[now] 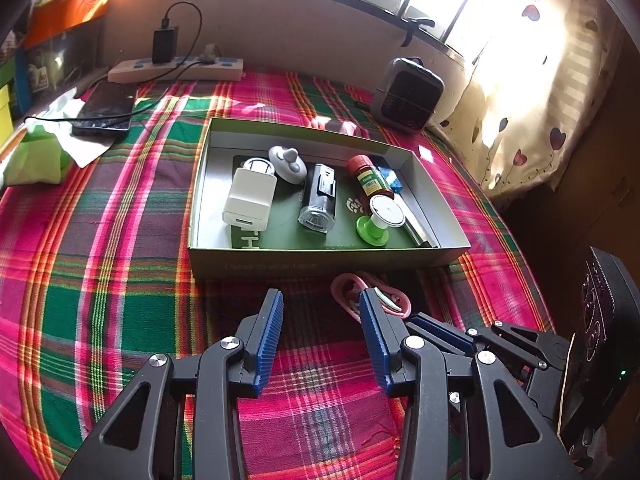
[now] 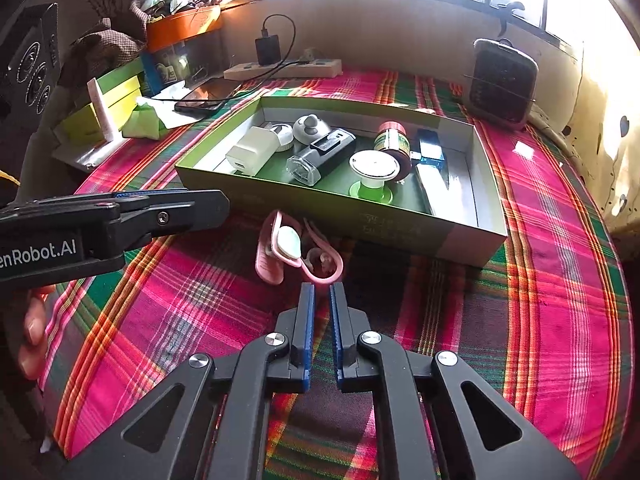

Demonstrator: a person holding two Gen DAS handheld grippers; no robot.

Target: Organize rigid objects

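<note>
The right claw [image 2: 322, 286] was clenched, its ribbed blue pads nearly together at the rounded loop of a pink plastic clip [image 2: 276, 256]. Whether the loop was actually pinched was unclear, since the tips hid the contact. The left claw [image 1: 320, 300] was released, with nothing but plaid cloth [image 1: 120, 240] between its pads.

The clip lay on the cloth just before the near wall of a shallow green cardboard box [image 1: 320, 264]. Its long axis ran across the right view, loop end toward the right claw. Only that view showed its pale oval insert and a person's fingers [image 2: 32, 332] at the left edge; in the left view a finger covered half of the clip.

Inside the box lay a white charger cube [image 1: 250, 196], a black torch [image 1: 318, 200] pointing its clear lens toward the near wall, and a red-capped brown bottle [image 1: 368, 178].
</note>
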